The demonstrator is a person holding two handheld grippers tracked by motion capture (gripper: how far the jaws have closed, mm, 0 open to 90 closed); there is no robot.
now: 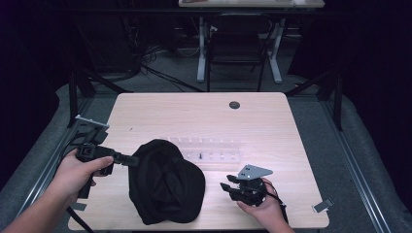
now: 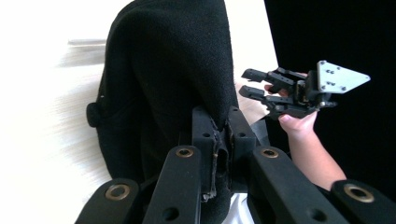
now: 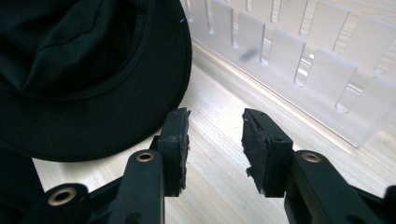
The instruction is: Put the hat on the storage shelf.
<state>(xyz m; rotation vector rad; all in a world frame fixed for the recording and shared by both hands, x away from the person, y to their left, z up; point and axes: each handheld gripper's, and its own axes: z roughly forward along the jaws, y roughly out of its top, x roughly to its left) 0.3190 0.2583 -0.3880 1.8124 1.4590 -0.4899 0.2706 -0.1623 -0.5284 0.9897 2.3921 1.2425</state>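
Black cloth hat [image 1: 165,182] lies on the worktop [image 1: 204,114] between our hands; the left hand-held gripper [image 1: 127,158] clamps its near-left edge. Left gripper view: jaws pinched together on the fabric. Right gripper view: right hand-held gripper [image 3: 214,140] apart, empty, brim just beside, toward its left jaw.

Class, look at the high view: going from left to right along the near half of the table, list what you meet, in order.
Left gripper, its jaws shut on the hat's edge → black hat → right gripper, jaws apart with nothing between them → small grey piece at the table's right corner.
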